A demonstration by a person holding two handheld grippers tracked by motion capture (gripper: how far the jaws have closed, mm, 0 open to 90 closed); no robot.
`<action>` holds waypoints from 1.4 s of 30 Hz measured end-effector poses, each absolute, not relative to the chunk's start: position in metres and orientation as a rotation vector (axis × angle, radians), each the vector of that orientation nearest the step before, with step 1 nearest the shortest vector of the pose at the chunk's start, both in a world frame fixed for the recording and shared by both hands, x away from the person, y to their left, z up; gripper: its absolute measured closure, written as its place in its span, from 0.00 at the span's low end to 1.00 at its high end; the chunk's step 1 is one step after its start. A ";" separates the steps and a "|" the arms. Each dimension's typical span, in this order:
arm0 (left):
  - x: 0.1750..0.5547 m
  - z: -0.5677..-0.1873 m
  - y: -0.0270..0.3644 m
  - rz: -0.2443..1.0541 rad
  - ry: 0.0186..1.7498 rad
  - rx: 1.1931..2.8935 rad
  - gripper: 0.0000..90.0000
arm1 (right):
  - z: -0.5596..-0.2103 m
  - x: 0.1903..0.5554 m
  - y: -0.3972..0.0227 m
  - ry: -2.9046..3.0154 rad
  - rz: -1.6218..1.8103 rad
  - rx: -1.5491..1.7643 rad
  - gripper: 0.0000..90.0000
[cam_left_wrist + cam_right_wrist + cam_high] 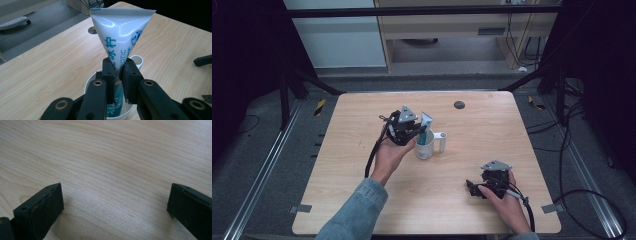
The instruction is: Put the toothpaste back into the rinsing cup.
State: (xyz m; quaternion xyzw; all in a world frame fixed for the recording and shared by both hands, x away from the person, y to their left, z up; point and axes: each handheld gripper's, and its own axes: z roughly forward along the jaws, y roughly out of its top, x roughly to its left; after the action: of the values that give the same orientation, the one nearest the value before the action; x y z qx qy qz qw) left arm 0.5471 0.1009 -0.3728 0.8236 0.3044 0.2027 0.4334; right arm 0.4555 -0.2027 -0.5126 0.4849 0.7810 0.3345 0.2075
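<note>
Near the frame's centre, left hand (388, 154): reaches up from the lower middle of the high view, forearm in a denim sleeve (357, 210) angled toward the upper right, palm under the tool's body.
Left tool (421, 134): points toward the right of the high view and down over the cup; in the left gripper view (119, 72) its jaws are clamped on the toothpaste tube.
Toothpaste tube (120, 32): white with blue lettering, upright with its flat crimped end on top, lower end down inside the cup; in the high view (426, 120) its top rises above the tool.
Cup (426, 146): white, with a handle (441, 141) pointing to the right of the frame, standing on the worktop just right of the left hand.
Right hand (507, 202): at the lower right of the high view, resting low on the worktop, well apart from the cup.
Right tool (470, 188): points toward the left of the frame; in the right gripper view (113, 202) its jaws stand wide apart with bare wood between them.
Worktop (492, 135): light wood, with a dark round hole (459, 105) near the upper edge.
Open room: broad bare wood to the right of the cup and along the left side; the right hand sits close to the bottom edge.
</note>
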 end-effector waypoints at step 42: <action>0.561 -0.382 0.092 0.463 0.797 2.068 0.89 | -0.513 0.456 -0.203 2.173 0.930 1.343 0.01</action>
State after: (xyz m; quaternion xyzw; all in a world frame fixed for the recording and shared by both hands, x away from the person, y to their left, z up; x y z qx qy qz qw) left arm 0.5609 0.0916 -0.3816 0.8268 0.3187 0.1850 0.4250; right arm 0.4557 -0.2029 -0.5129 0.4830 0.7815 0.3344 0.2099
